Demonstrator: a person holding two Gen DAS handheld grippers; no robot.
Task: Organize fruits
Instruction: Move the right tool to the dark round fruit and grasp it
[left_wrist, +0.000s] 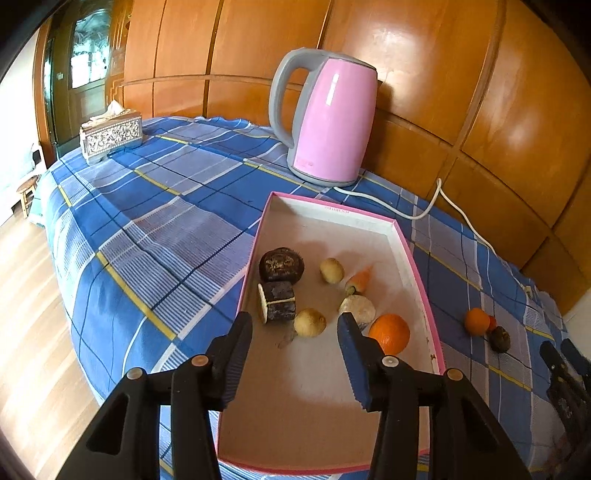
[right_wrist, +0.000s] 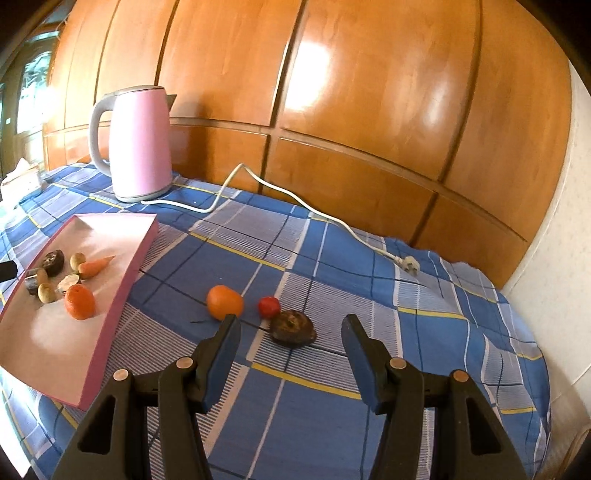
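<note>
A: Seven pieces lie in the shallow pink-rimmed cardboard tray on the blue plaid tablecloth. From the left: a dark brown round fruit and a dark cut block tied with string, two small tan kiwi-like fruits, a little orange carrot, a pale rough lump, and at the near right a big orange.

B: And the left gripper?

A: It hangs over the tray's near end, jaws apart, nothing between them.

B: What is outside the tray?

A: To its right on the cloth sit a second orange, a small red fruit and a dark brown wrinkled fruit, close together (the last two nearly touching). The right gripper is just above them, jaws apart and empty.

B: Further back?

A: A pink electric kettle with a grey handle, its white cord trailing right.
</note>
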